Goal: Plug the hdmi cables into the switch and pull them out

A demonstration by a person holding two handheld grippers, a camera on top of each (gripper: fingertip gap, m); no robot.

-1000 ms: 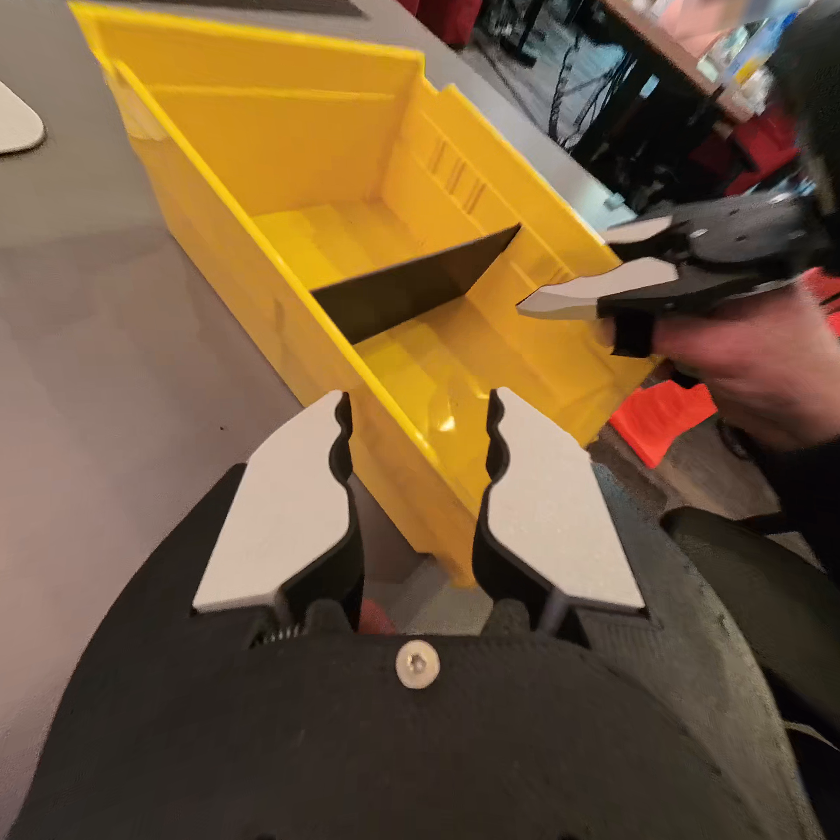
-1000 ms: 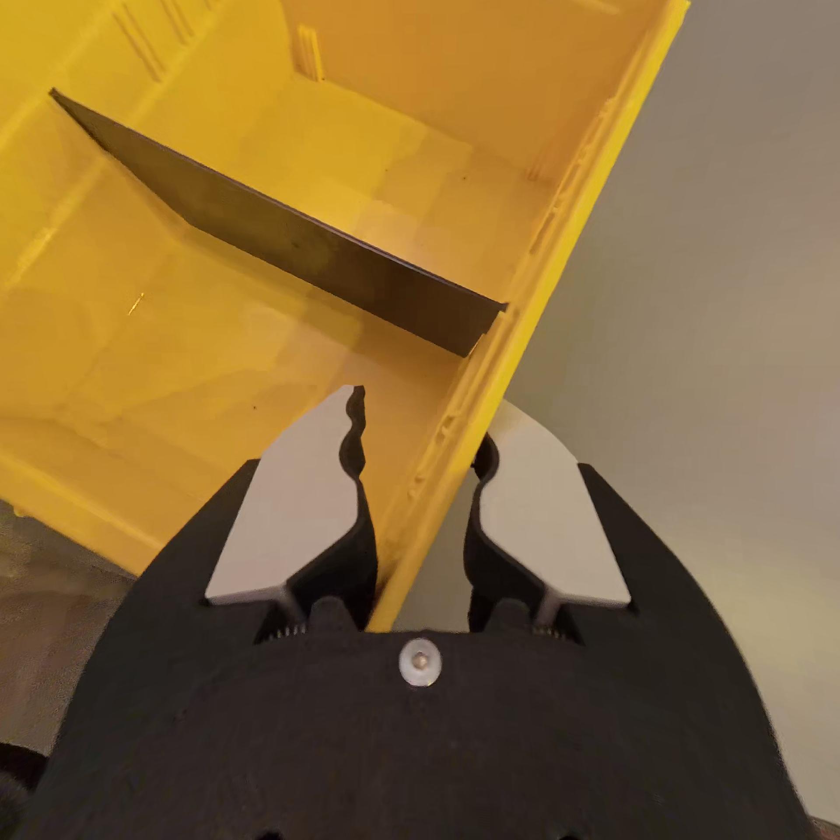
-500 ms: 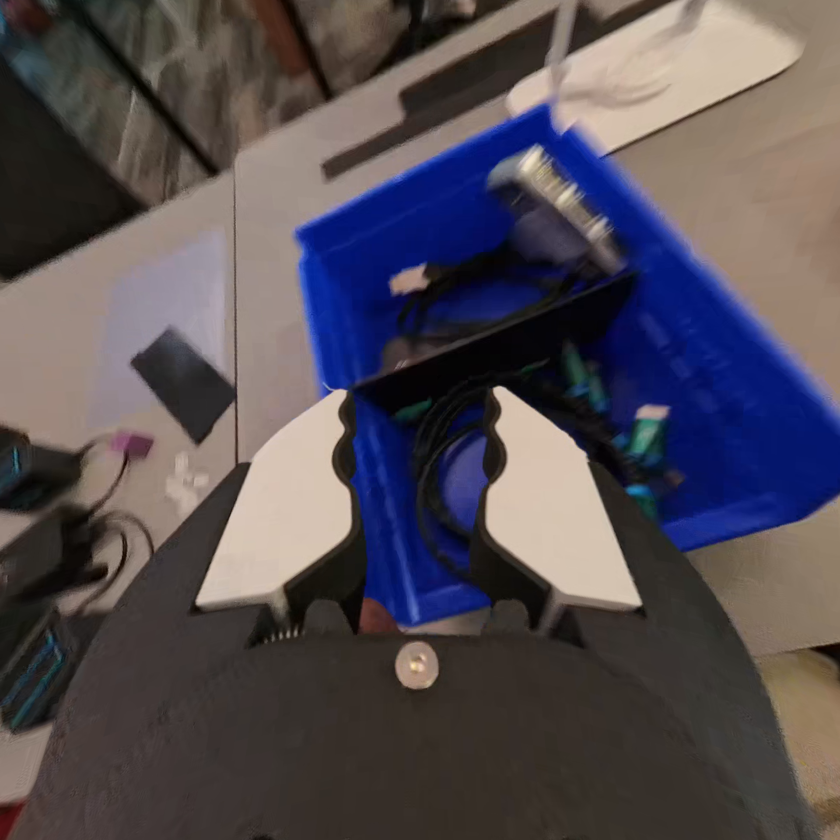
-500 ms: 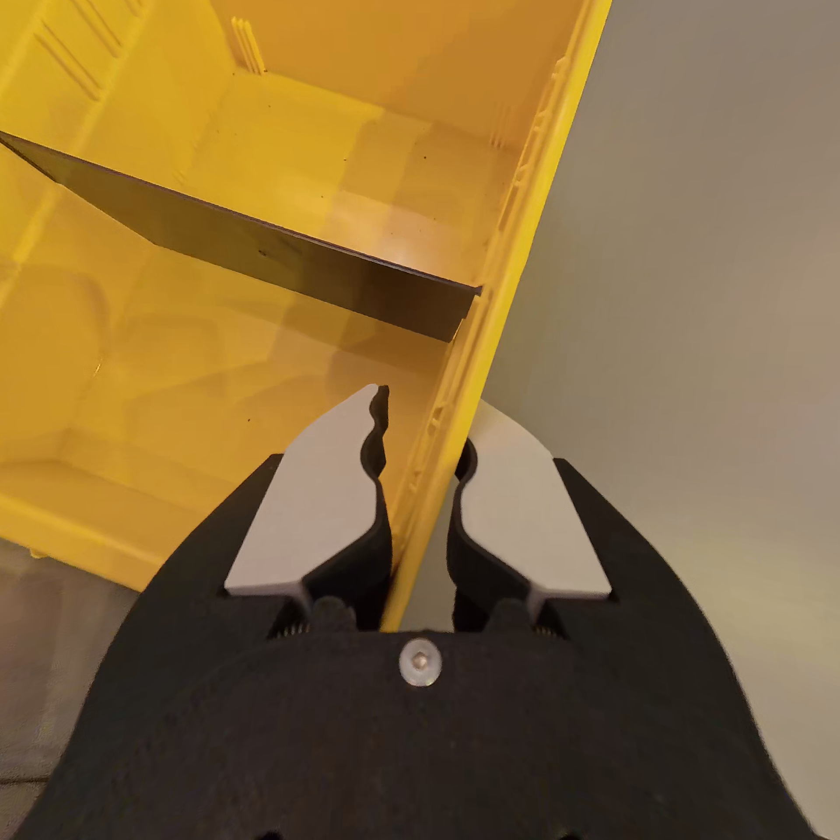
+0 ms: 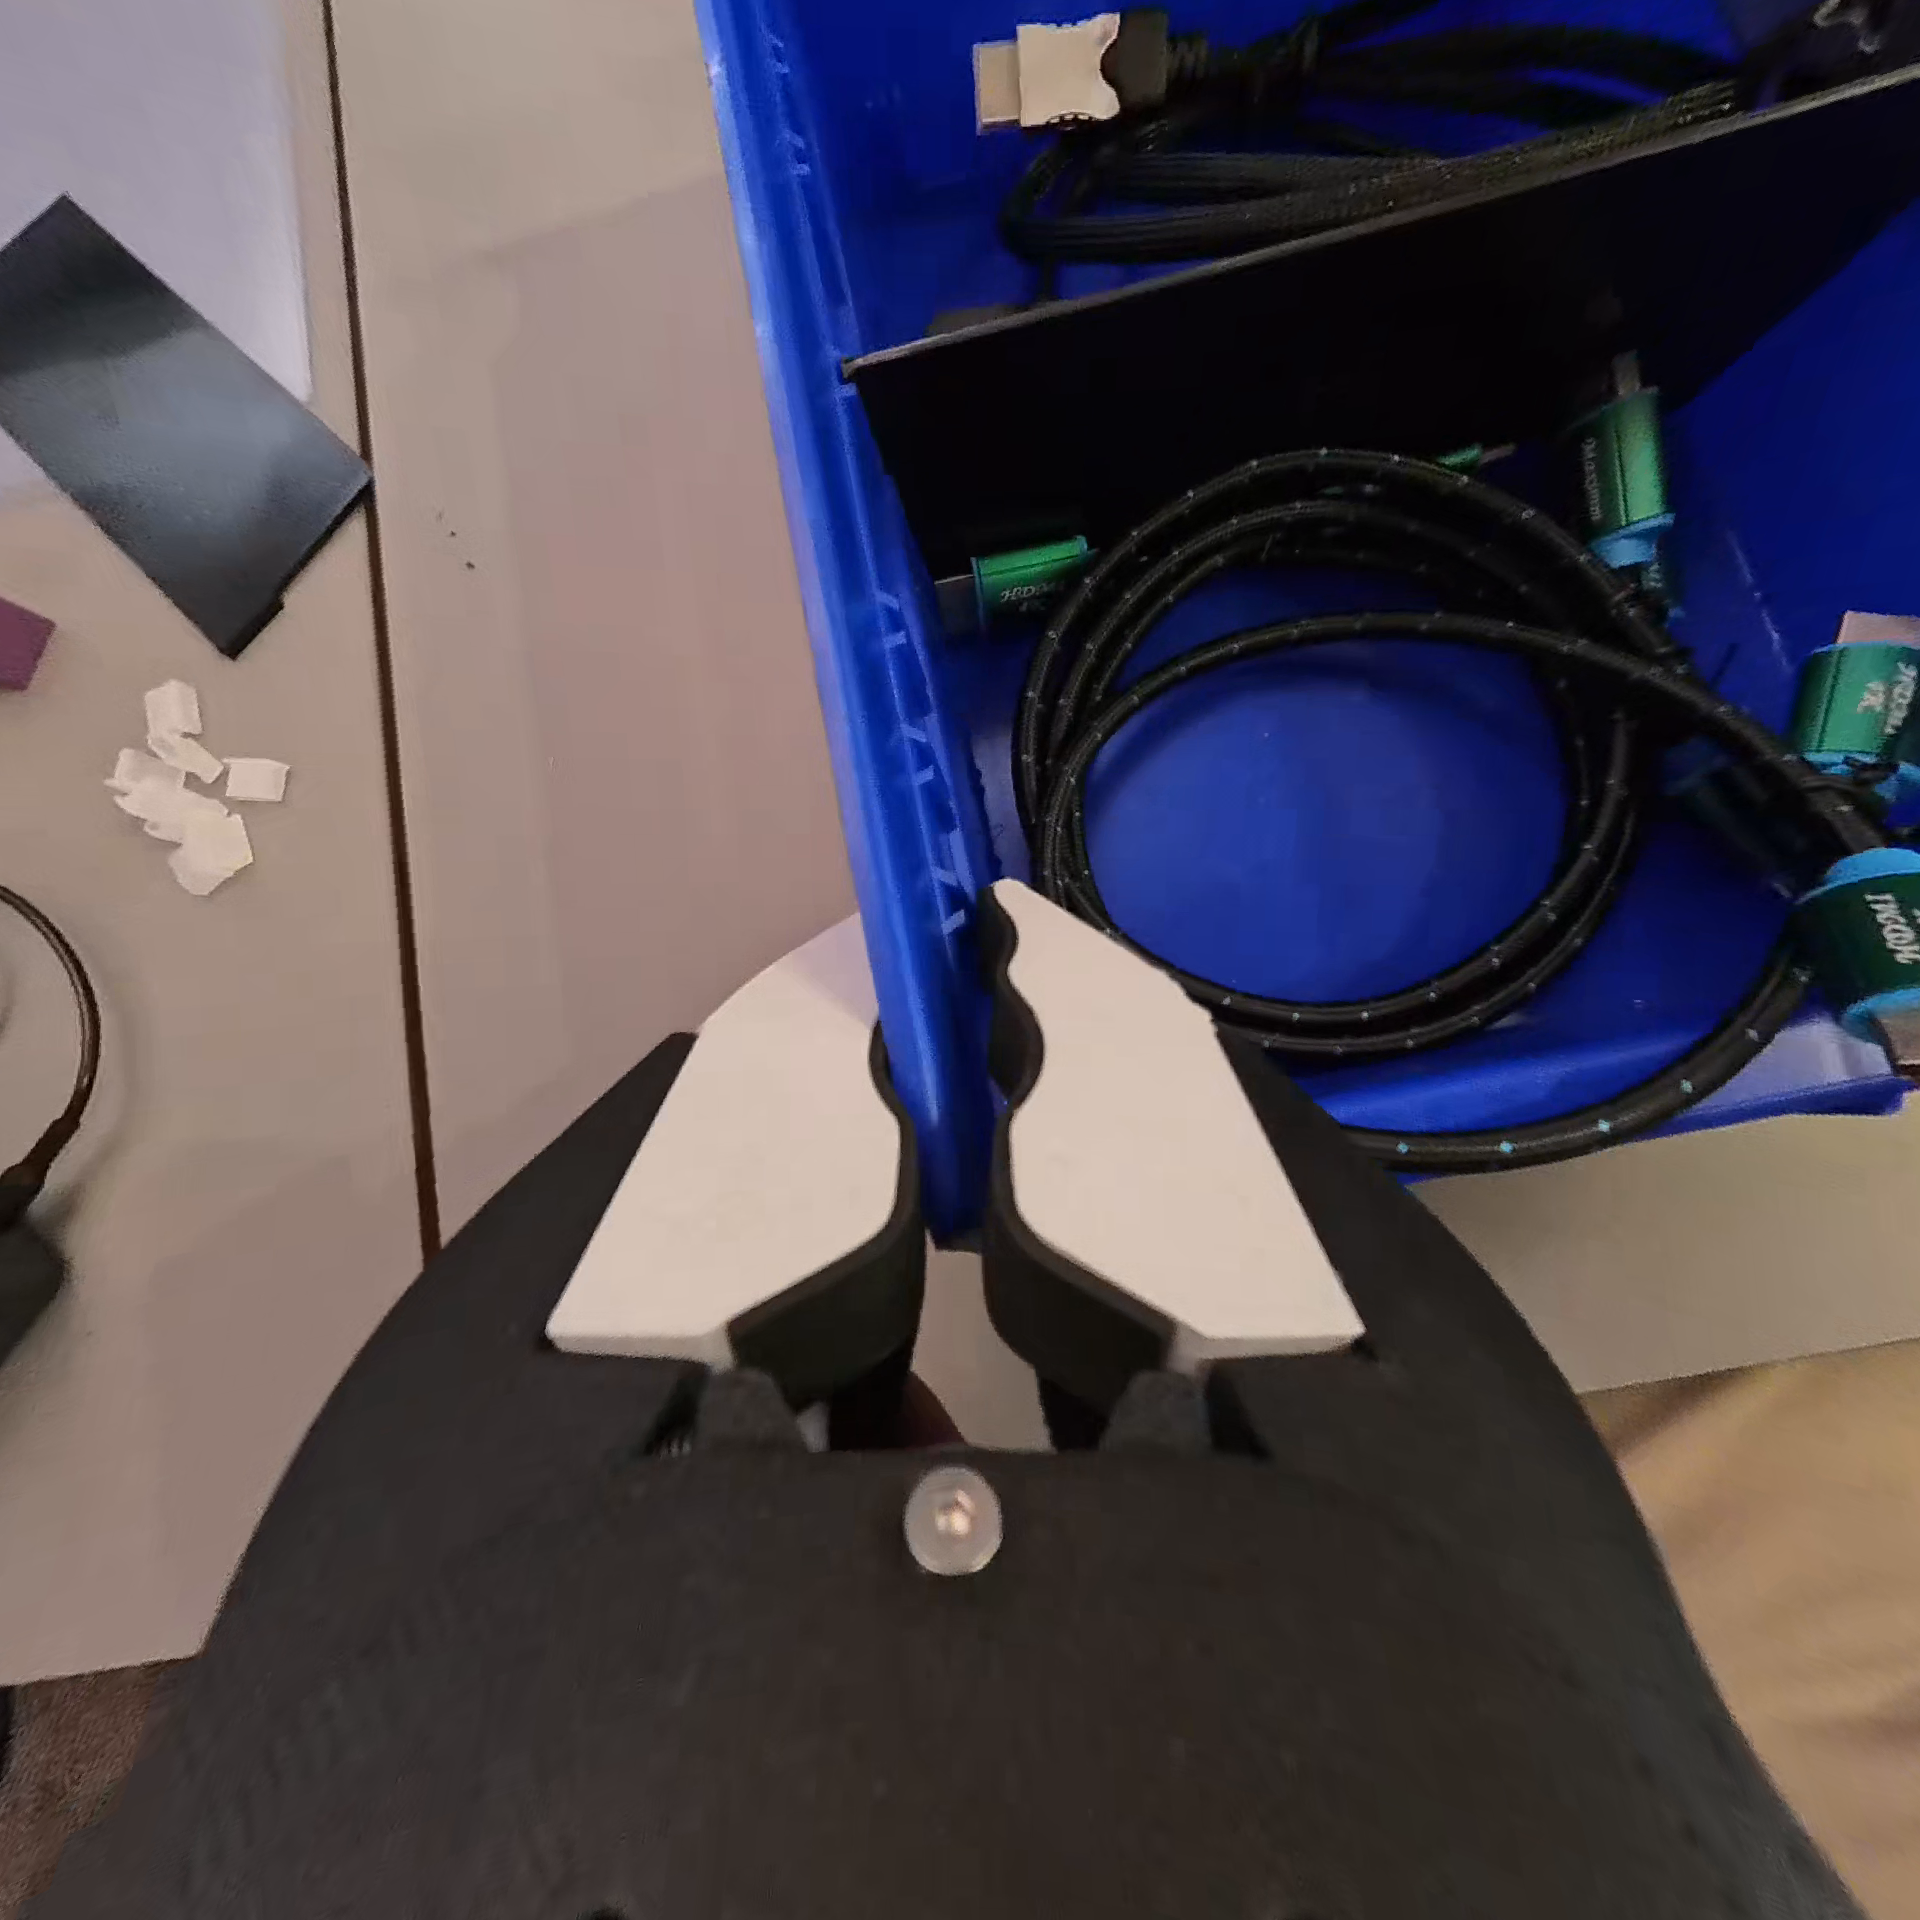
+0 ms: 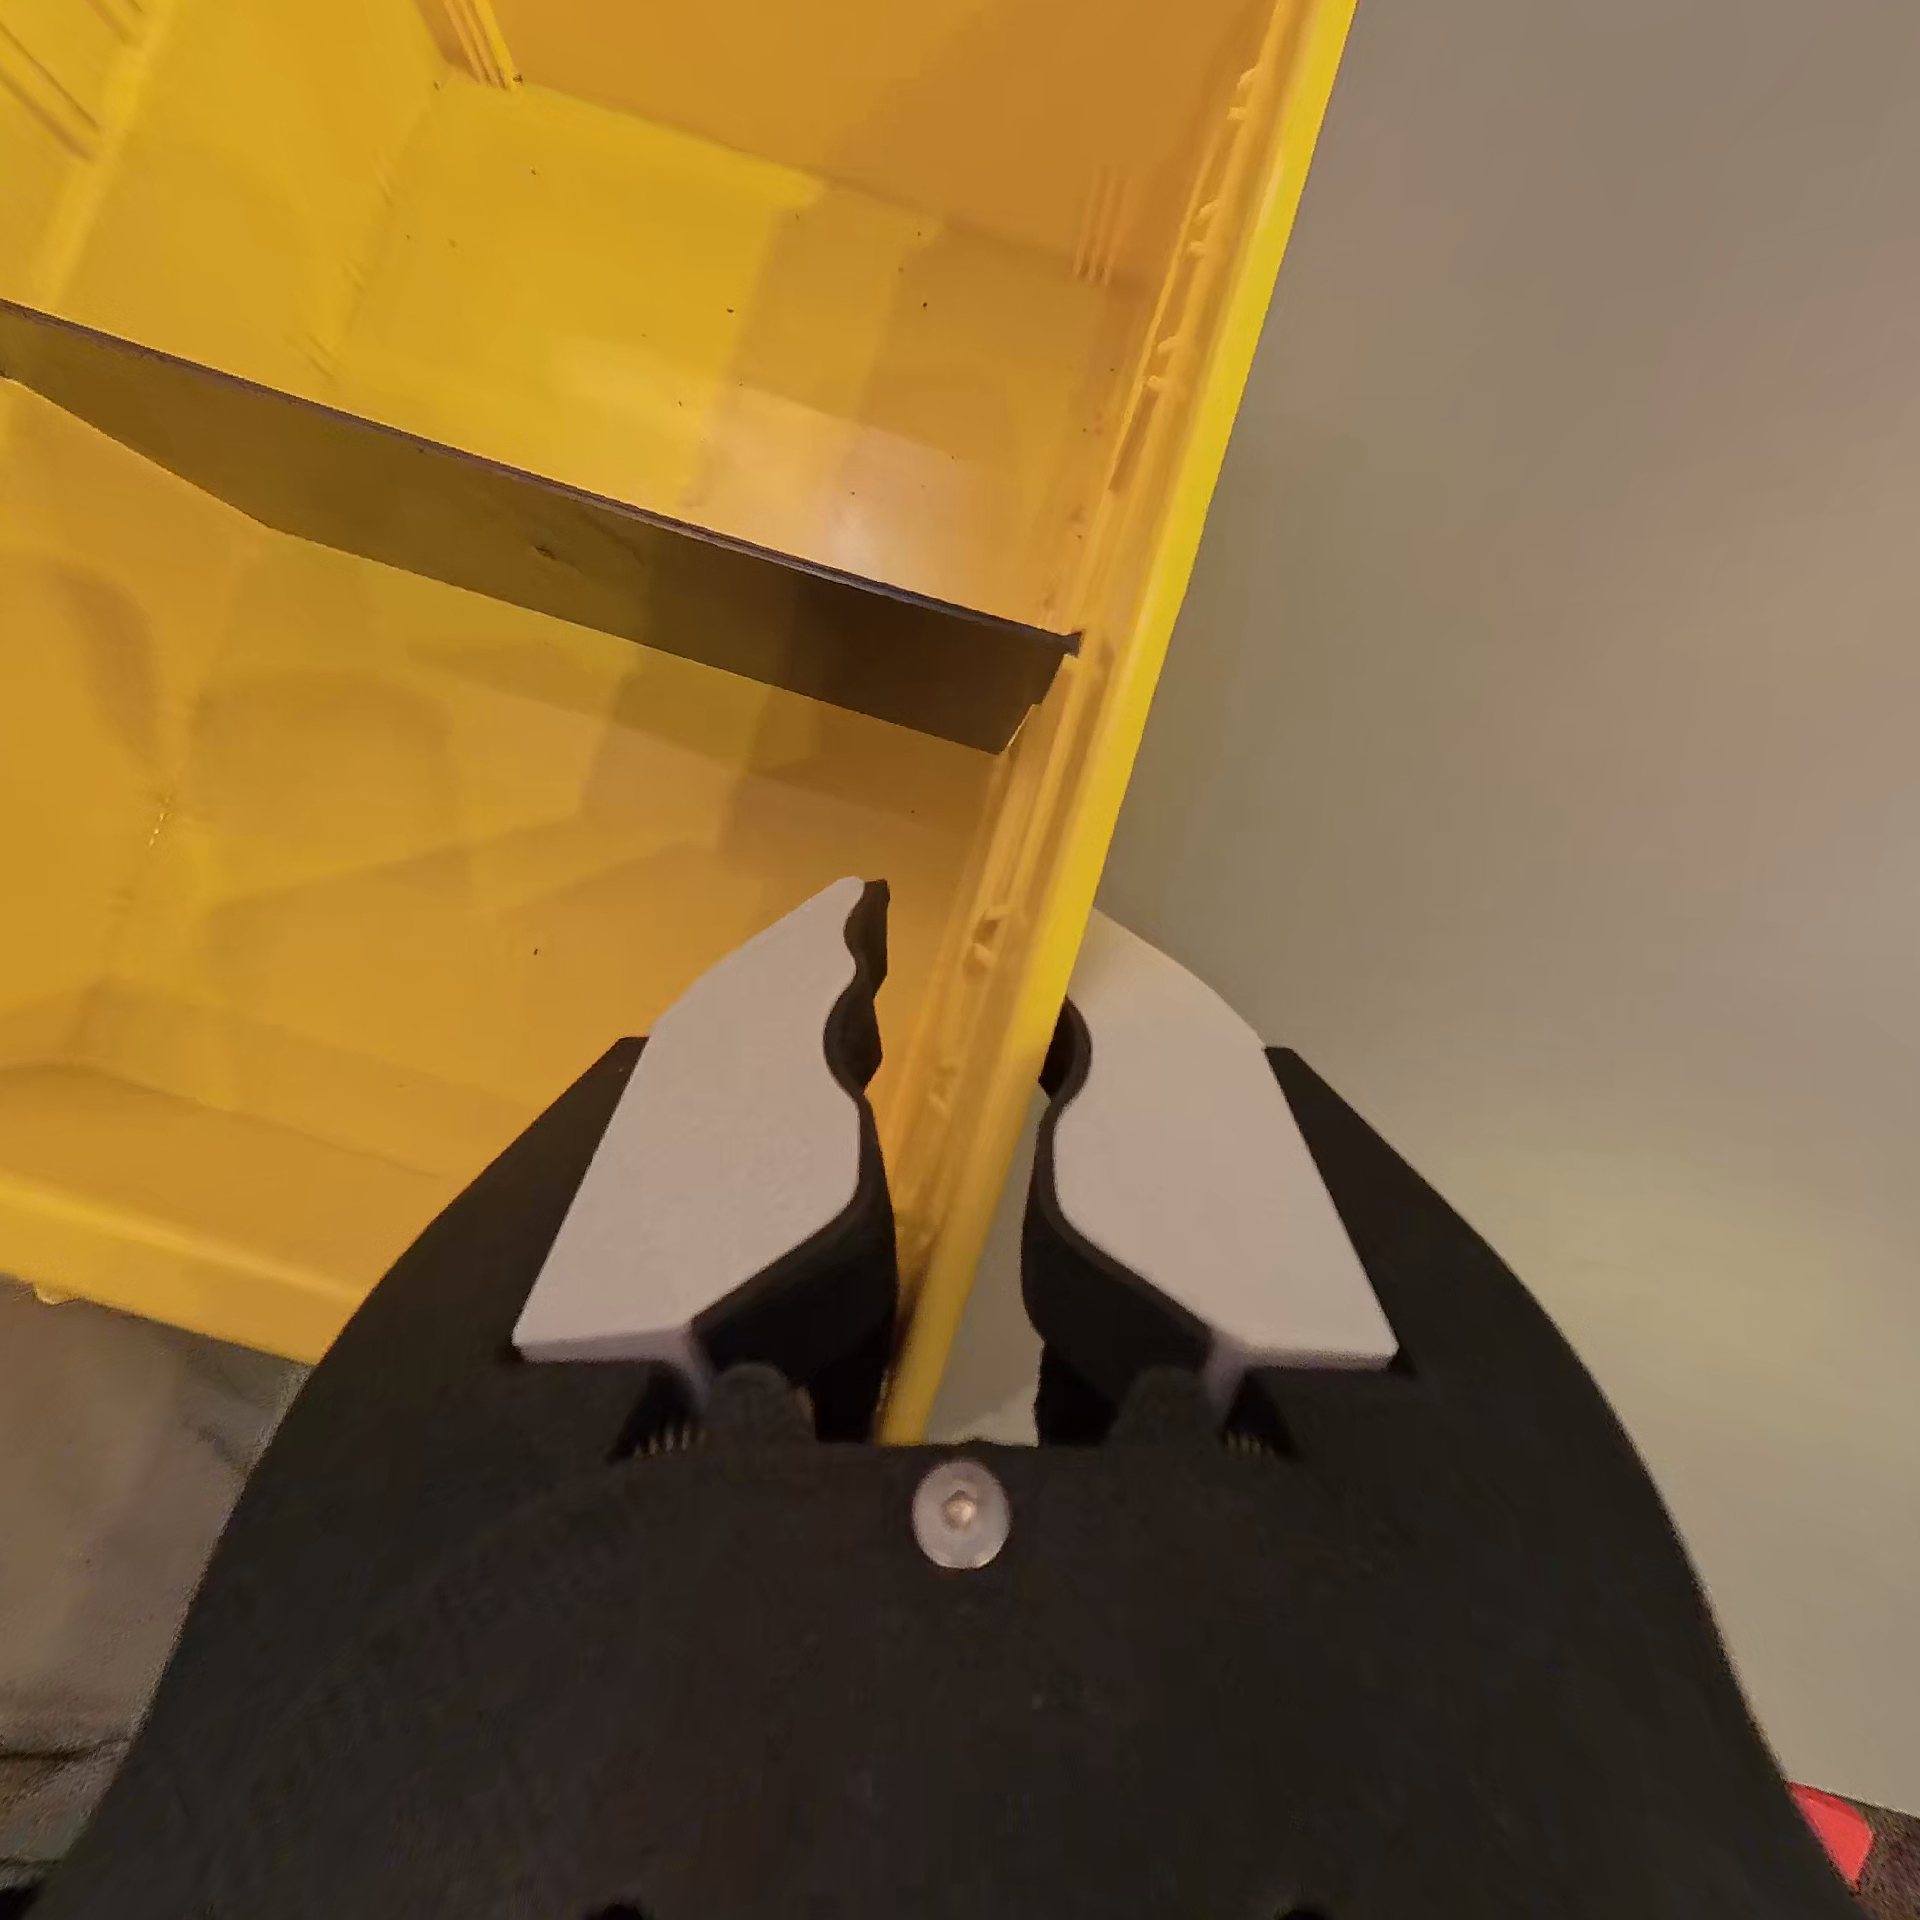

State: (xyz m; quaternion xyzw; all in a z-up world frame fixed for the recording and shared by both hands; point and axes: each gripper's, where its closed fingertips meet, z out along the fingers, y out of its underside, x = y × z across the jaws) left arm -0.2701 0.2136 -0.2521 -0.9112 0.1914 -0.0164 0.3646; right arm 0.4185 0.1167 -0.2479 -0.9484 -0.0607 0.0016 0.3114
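Note:
A blue bin [image 5: 810, 436] holds a coil of black braided HDMI cables [image 5: 1299, 831] with green connectors [image 5: 1023, 592] in its near compartment. A black divider [image 5: 1351, 343] splits the bin. Behind it lies another black cable with a silver plug [image 5: 1049, 78]. I cannot make out the switch. My left gripper [image 5: 930, 914] is shut on the blue bin's left wall, one finger inside and one outside. My right gripper [image 6: 982, 904] is shut on the right wall of an empty yellow bin [image 6: 1174, 520] in the same way.
Left of the blue bin, on the grey table [image 5: 582, 623], lie a black card [image 5: 156, 416], white paper scraps [image 5: 197, 790], a purple piece [image 5: 21, 644] and a dark cable [image 5: 73, 1039]. The yellow bin has a black divider [image 6: 571, 582]. Bare table [image 6: 1558, 623] lies to its right. One gripper's finger ends stand about 70 centimetres off the other's. The left tips stand about 30 centimetres off the purple piece [image 5: 21, 644].
My left gripper swung away from the yellow bin to the blue bin and shut on its left wall. My right gripper closed from a loose straddle onto the yellow bin's wall.

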